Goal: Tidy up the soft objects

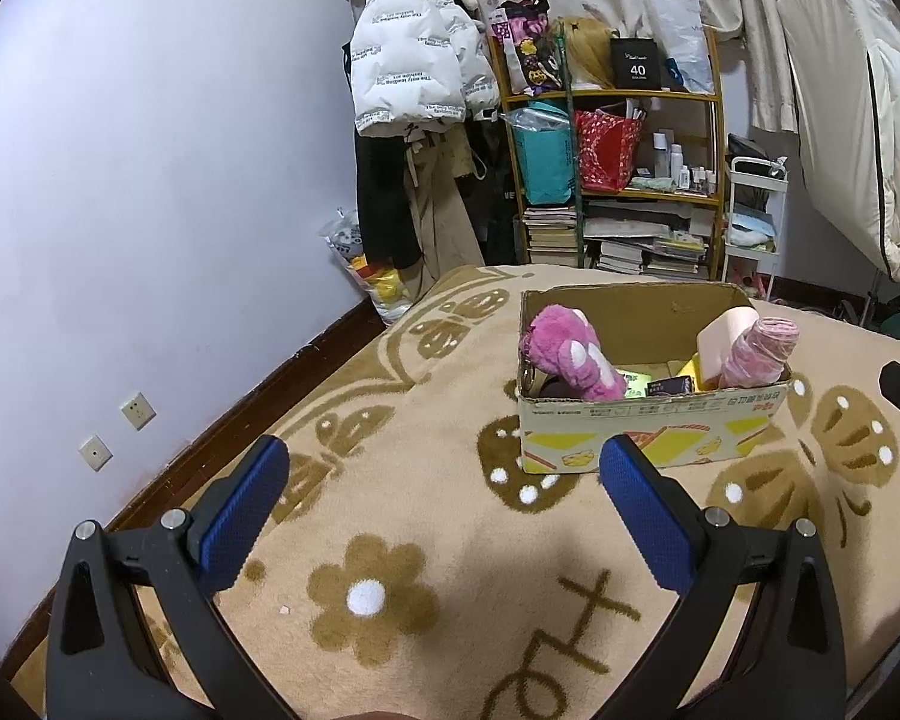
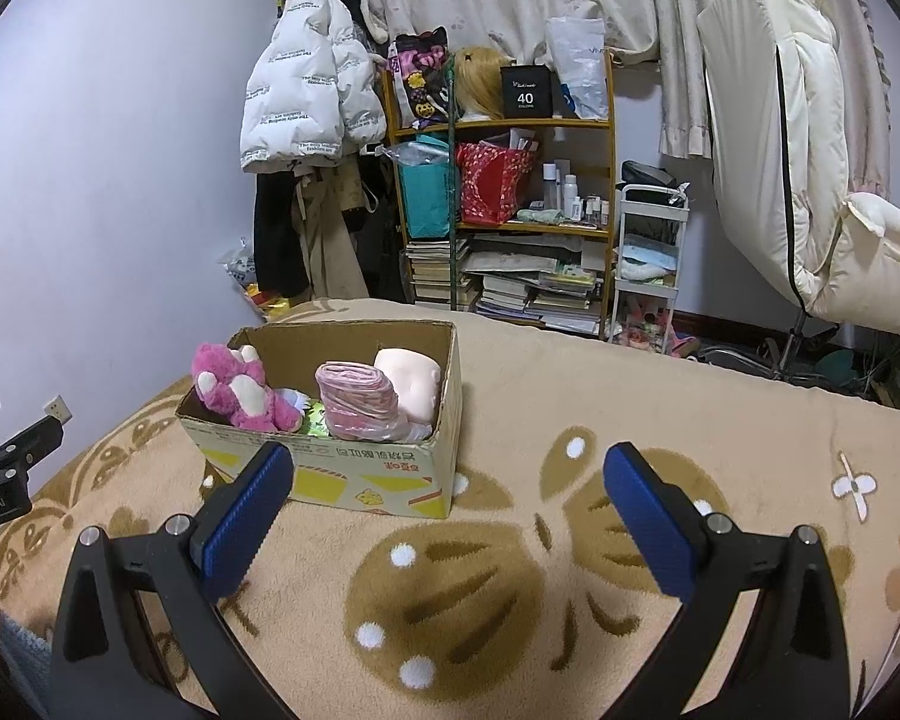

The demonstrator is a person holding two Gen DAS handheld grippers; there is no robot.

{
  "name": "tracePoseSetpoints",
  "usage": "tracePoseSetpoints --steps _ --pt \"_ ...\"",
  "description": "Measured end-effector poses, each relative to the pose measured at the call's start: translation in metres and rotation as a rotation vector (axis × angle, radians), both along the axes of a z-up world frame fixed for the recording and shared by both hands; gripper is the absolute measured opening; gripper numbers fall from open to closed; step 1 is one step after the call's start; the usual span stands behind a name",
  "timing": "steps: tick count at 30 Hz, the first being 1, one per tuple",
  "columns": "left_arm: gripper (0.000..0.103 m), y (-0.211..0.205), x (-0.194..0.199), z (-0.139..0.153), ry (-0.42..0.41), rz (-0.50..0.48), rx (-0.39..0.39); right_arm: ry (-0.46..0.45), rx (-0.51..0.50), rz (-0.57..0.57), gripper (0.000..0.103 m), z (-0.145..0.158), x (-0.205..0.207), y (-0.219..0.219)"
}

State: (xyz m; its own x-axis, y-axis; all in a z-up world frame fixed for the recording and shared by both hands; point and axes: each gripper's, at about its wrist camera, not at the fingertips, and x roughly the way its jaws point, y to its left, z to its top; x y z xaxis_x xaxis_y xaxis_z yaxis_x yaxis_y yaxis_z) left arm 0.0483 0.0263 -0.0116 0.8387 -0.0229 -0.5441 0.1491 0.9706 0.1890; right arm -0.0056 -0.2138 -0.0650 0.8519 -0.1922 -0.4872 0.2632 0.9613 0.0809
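The left gripper [image 1: 444,504] hovers wide open and empty above the blanket [image 1: 450,570], with the cardboard box [image 1: 648,426] ahead and slightly right of it. Inside, from left to right, sit a pink plush toy [image 1: 570,354] and a pink rolled cloth [image 1: 756,348] (its long axis tilted upright). The right gripper [image 2: 447,501], equally spread and empty, has the box ahead-left; neither looks clearly nearer.

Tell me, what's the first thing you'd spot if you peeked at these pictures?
Probably the fluffy pink plush toy poking out of the left end of the cardboard box, which sits on the tan flower-patterned blanket. Beside it in the box stands a rolled pink cloth. Close up, the left claw and the right claw both hang wide open over the blanket, holding nothing.
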Motion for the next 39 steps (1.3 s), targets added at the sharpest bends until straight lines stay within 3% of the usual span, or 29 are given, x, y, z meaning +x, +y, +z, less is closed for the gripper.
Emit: tracePoseSetpoints --steps 39 --pt "0.102 -0.006 -0.0034 -0.0042 0.017 0.001 -0.004 0.004 -0.001 0.014 0.103 -0.0011 0.0002 -0.0014"
